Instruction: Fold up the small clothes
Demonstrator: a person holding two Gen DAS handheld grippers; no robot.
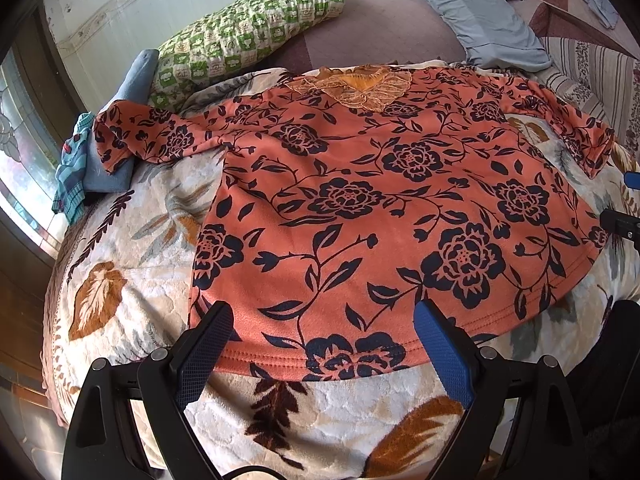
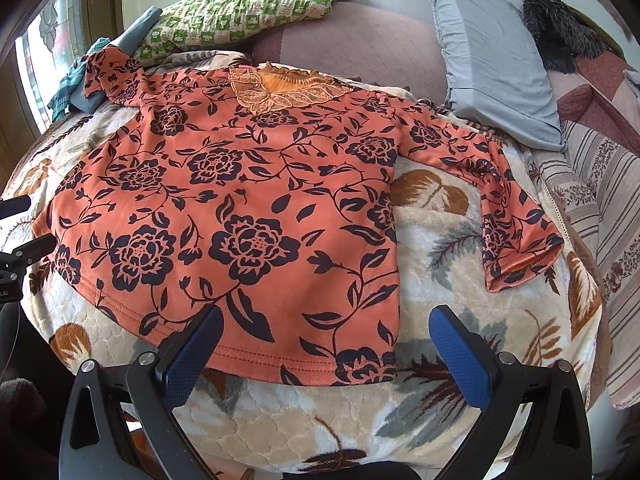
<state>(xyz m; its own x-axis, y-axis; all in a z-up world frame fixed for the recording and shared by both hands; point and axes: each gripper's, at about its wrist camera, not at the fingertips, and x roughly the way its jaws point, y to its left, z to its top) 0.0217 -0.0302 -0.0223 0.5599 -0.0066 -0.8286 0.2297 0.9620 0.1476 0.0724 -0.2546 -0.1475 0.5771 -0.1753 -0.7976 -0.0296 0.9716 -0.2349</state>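
An orange long-sleeved top printed with dark flowers lies spread flat and unfolded across the middle of the frame, lace collar toward the upper edge, hem nearest the bottom, sleeves out to both sides.

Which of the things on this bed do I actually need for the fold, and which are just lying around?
Needed:
orange floral top, spread flat
left gripper, open
right gripper, open

Lying about:
green checked pillow
grey-blue pillow
blue clothes pile
leaf-print blanket
dark furry item
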